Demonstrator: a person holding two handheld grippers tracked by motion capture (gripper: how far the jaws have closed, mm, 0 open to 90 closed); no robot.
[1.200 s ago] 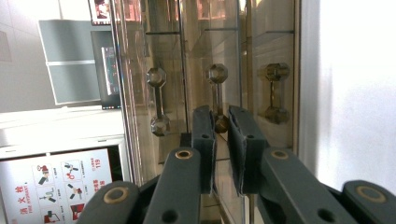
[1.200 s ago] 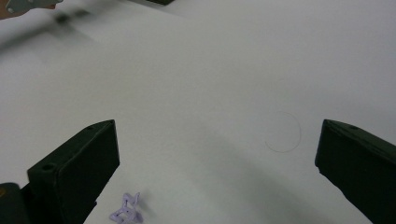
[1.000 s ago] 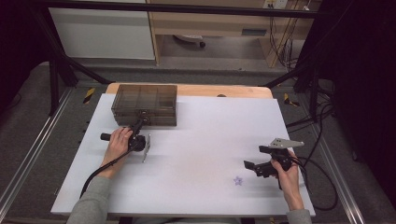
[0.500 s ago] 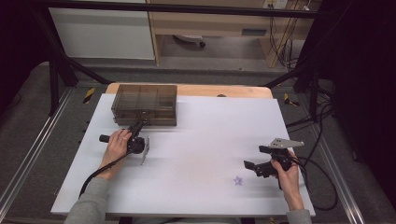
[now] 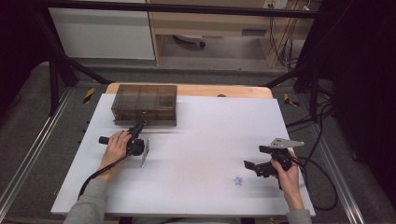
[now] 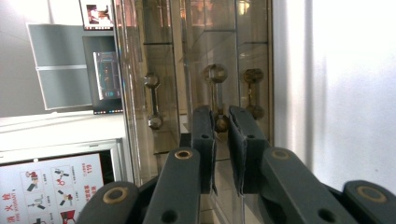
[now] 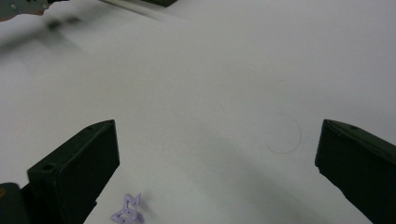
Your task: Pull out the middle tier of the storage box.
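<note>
A smoky transparent box (image 5: 144, 103) with drawers stands at the table's far left. My left gripper (image 5: 139, 125) points at its front face. In the left gripper view the jaws of my left gripper (image 6: 222, 116) stand nearly together, shut on the lower end of a metal drawer handle (image 6: 215, 88). My right gripper (image 5: 255, 157) rests at the near right of the table, open, with nothing between its fingers (image 7: 74, 168). A small purple star-shaped piece (image 5: 238, 180) lies on the table just left of it, and the same purple piece (image 7: 126, 213) sits by the left jaw.
The white tabletop (image 5: 205, 140) stretches between the two hands. Two more handles (image 6: 154, 100) show through the box's tinted walls. Cables (image 5: 322, 186) trail off the right edge. A faint pencilled circle (image 7: 282, 133) marks the table ahead of the right gripper.
</note>
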